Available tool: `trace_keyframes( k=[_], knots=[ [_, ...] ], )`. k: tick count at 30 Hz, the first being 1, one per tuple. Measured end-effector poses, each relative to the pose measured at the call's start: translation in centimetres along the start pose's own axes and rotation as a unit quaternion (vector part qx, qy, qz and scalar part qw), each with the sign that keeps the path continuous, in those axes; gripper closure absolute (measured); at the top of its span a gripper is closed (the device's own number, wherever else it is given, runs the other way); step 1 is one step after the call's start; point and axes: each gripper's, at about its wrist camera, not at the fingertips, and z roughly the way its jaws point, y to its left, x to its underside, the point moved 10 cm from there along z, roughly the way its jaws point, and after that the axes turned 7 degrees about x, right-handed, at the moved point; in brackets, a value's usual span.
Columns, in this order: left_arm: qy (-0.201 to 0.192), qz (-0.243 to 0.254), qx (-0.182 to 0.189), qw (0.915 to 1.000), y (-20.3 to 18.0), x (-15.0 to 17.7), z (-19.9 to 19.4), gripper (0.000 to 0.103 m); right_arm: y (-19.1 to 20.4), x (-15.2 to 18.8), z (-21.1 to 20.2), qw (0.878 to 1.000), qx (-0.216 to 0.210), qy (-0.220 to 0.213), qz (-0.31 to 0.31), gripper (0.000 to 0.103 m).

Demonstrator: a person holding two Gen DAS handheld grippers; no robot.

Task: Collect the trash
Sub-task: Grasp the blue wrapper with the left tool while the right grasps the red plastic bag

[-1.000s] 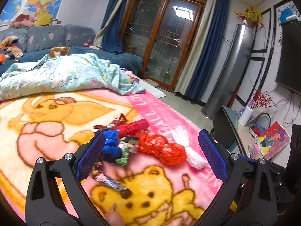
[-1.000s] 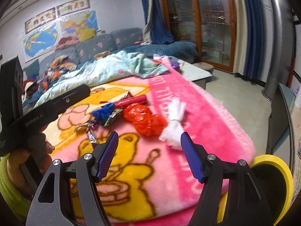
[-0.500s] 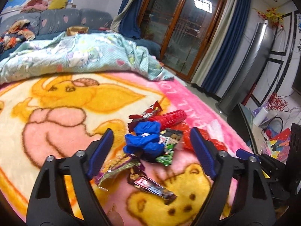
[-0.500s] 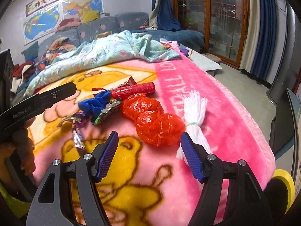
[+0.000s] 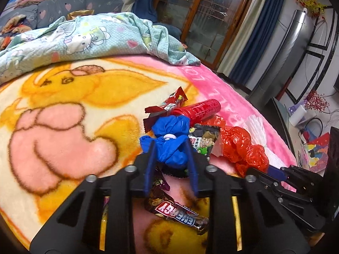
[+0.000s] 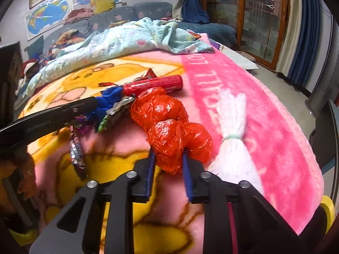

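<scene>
A crumpled blue glove point(image 5: 169, 124) lies in a heap of trash on the pink cartoon blanket point(image 5: 63, 116). My left gripper point(image 5: 170, 148) is closing, its blue pads pressing both sides of the glove. Just to the right lies a knotted red plastic bag point(image 6: 163, 114). My right gripper point(image 6: 168, 154) is closing too, and its pads squeeze the bag's near lobe. Around them lie a red tube point(image 5: 197, 110), a red wrapper point(image 5: 169, 103), a green snack packet point(image 5: 204, 139) and an energy bar wrapper point(image 5: 178, 209).
A white bundle of string point(image 6: 233, 131) lies right of the red bag. A light-blue cartoon quilt point(image 5: 84, 36) is heaped at the back of the blanket. A yellow rim point(image 6: 327, 209) shows at the lower right, beyond the blanket's edge. A sofa with clothes stands behind.
Both grippers came down and forward onto the heap. The left jaws, wide open before, closed on the blue glove. The right jaws closed on the red bag.
</scene>
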Motion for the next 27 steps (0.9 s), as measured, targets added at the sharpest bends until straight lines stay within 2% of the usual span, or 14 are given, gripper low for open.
trace_keyframes(
  k=[4, 12, 19, 27],
  knots=[
    [-0.007, 0.0, 0.01, 0.9999, -0.3, 0.1, -0.8, 0.096, 0.6, 0.6, -1.0, 1.0, -0.019, 0.0, 0.01, 0.084],
    [-0.032, -0.011, 0.045, 0.9984, -1.3, -0.6, -3.4, 0.098, 1.4, 2.6, -3.6, 0.999, -0.044, 0.003, 0.027, 0.084],
    [-0.051, -0.017, 0.073, 0.9959, -2.6, -1.6, -5.6, 0.1, 0.3, 3.9, -5.3, 0.998, -0.04, 0.0, 0.05, 0.085],
    [-0.072, -0.009, 0.092, 0.9931, -4.2, -2.6, -7.7, 0.1, -0.9, 3.1, -7.4, 0.997, -0.038, -0.021, 0.067, 0.086]
  ],
)
